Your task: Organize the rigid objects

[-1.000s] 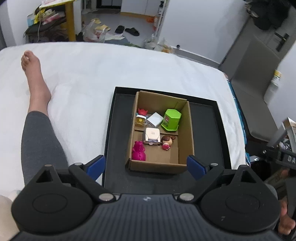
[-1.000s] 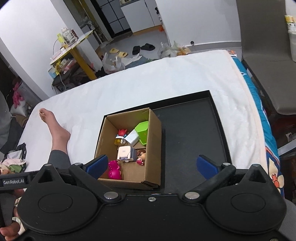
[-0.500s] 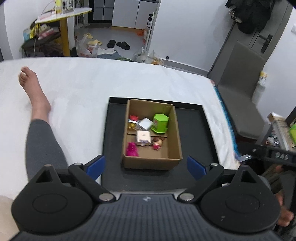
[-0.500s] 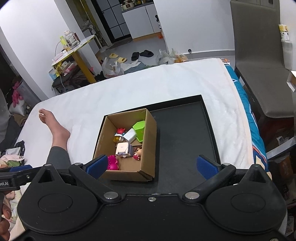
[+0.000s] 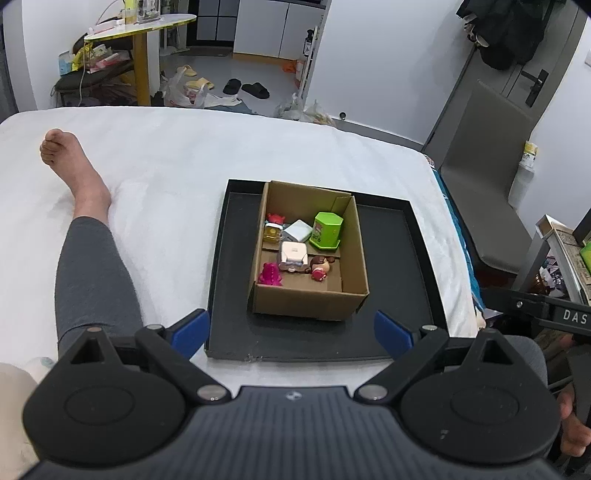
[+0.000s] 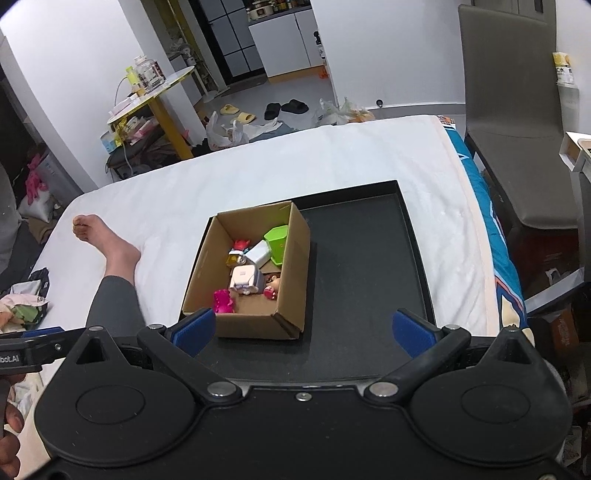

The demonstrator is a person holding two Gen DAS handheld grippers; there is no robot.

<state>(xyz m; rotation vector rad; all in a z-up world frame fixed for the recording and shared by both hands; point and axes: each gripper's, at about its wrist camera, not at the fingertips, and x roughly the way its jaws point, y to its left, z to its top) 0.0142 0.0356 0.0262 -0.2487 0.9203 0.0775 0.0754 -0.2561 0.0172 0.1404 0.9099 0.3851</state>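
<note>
An open cardboard box (image 5: 347, 291) (image 6: 291, 254) stands in a black tray (image 5: 395, 258) (image 6: 365, 266) on a white bed. Inside lie a green hexagonal container (image 5: 327, 229) (image 6: 277, 240), a white cube (image 5: 297, 231) (image 6: 258, 253), a white toy robot (image 5: 293, 254) (image 6: 243, 278), a pink figure (image 5: 270, 274) (image 6: 222, 301), a small doll (image 5: 320, 268) and a red-topped figure (image 5: 274, 219). My left gripper (image 5: 291, 332) is open and empty, held above the tray's near edge. My right gripper (image 6: 301, 330) is open and empty, also back from the box.
A person's leg and bare foot (image 5: 70, 162) (image 6: 96, 232) lie on the bed left of the tray. A grey chair (image 5: 484, 155) (image 6: 517, 122) stands at the bed's right. A yellow table (image 5: 136, 33) and floor clutter are beyond the bed.
Both grippers have pulled back and up from the box, which now looks smaller and farther. Both stayed open and empty.
</note>
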